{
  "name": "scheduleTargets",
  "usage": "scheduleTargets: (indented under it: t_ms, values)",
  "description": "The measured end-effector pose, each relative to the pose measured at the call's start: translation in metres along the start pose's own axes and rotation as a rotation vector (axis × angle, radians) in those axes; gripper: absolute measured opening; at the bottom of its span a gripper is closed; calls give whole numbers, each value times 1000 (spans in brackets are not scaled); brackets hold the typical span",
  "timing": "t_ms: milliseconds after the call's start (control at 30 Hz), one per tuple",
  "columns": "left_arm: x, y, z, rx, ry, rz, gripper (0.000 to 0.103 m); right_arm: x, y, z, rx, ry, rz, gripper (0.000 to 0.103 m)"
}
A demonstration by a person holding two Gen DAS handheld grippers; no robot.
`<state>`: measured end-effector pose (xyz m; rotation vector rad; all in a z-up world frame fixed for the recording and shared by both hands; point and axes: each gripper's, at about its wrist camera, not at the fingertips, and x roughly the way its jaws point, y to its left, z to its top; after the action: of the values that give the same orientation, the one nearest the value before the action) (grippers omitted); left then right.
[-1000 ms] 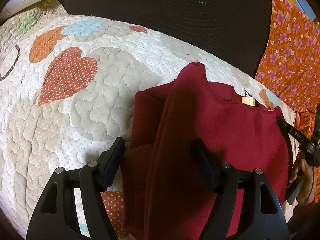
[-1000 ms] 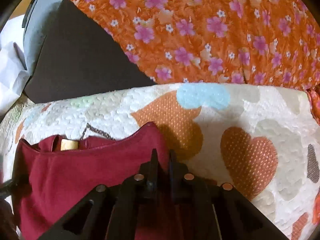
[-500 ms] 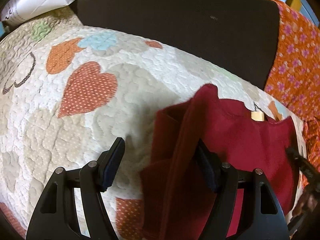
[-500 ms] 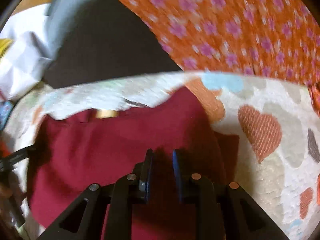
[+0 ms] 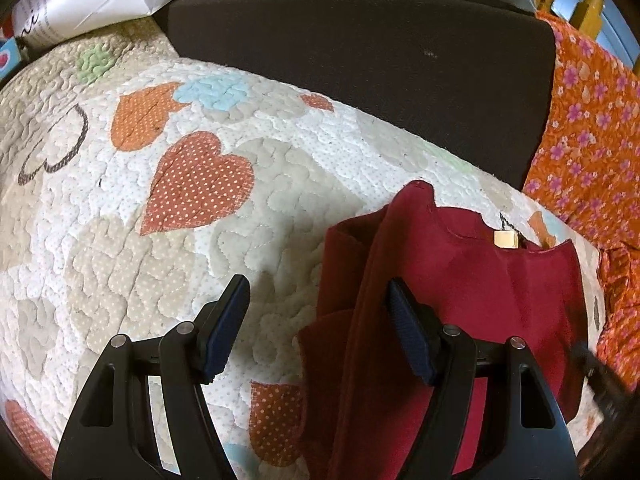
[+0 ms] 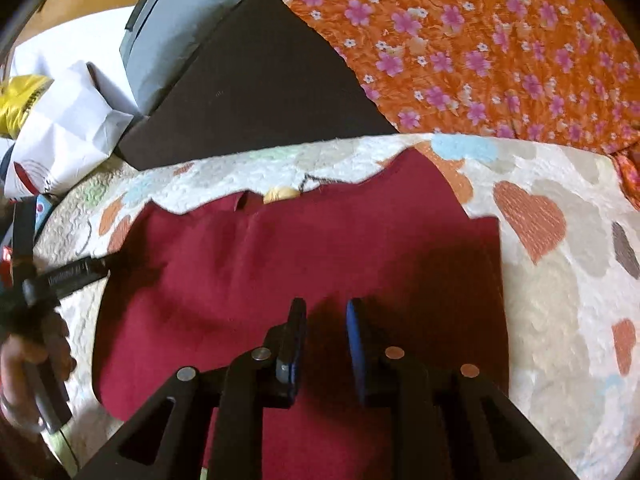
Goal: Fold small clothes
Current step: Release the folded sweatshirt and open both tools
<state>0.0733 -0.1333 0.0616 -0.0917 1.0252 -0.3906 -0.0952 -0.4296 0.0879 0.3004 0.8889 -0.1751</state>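
Heart-patterned quilt (image 5: 120, 264) over a bed, dark cushion (image 5: 360, 60) and orange floral cloth (image 6: 500, 40) beyond. Red garment (image 6: 320, 248) lies spread ahead of and beneath the right gripper (image 6: 326, 308), jaws parted slightly, gripping nothing. Left gripper (image 5: 316, 296), jaws spread wide, straddles the garment's raised side fold, empty. Judged: side fold laid; next move calls for regrasping an edge for the following fold.

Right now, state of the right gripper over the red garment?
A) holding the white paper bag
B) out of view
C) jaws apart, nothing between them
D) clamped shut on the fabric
C: in the right wrist view the right gripper has its jaws parted above the red garment, gripping no fabric.
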Motion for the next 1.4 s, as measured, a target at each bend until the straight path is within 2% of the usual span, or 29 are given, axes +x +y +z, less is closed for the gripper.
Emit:
scheduleTargets:
  t_ms: [233, 300, 400, 600, 733, 833, 900, 967, 1100, 1167, 1267, 1333, 1400]
  values:
    - [17, 4, 1, -38, 34, -17, 71, -19, -14, -33, 41, 63, -33, 22]
    - [20, 5, -1, -31, 36, -9, 71, -22, -16, -41, 63, 73, -34, 29]
    - [14, 3, -3, -28, 40, -6, 71, -20, -14, -54, 101, 136, -27, 30]
    - [-23, -9, -11, 44, -2, -37, 71, -67, 10, -53, 83, 74, -32, 30]
    - [-43, -11, -24, 39, 19, -67, 71, -98, 27, -47, 46, 26, -48, 32]
    - [-61, -7, -35, 18, 26, -81, 71, -106, 33, -40, 37, 29, -50, 33]
    - [-70, -2, -44, 6, 24, -89, 71, -105, 38, -30, -17, 24, -75, 33]
    - [-73, 8, -54, -7, 18, -59, 71, -99, 40, -19, -81, 11, -125, 33]
    - [-60, 25, -56, 8, 19, 24, 71, -77, 32, 3, -78, -17, -114, 33]
    - [-53, 31, -51, -7, 12, 44, 71, -60, 28, 13, -56, -5, -86, 33]
    - [-36, 33, -42, -42, 39, 14, 71, -30, 30, 28, -67, 23, -33, 33]
    - [-26, 28, -38, -29, 54, 3, 71, -11, 43, 38, -69, 24, 56, 33]
    - [-21, 23, -36, 2, 42, 39, 71, 13, 60, 47, -64, 39, 135, 33]
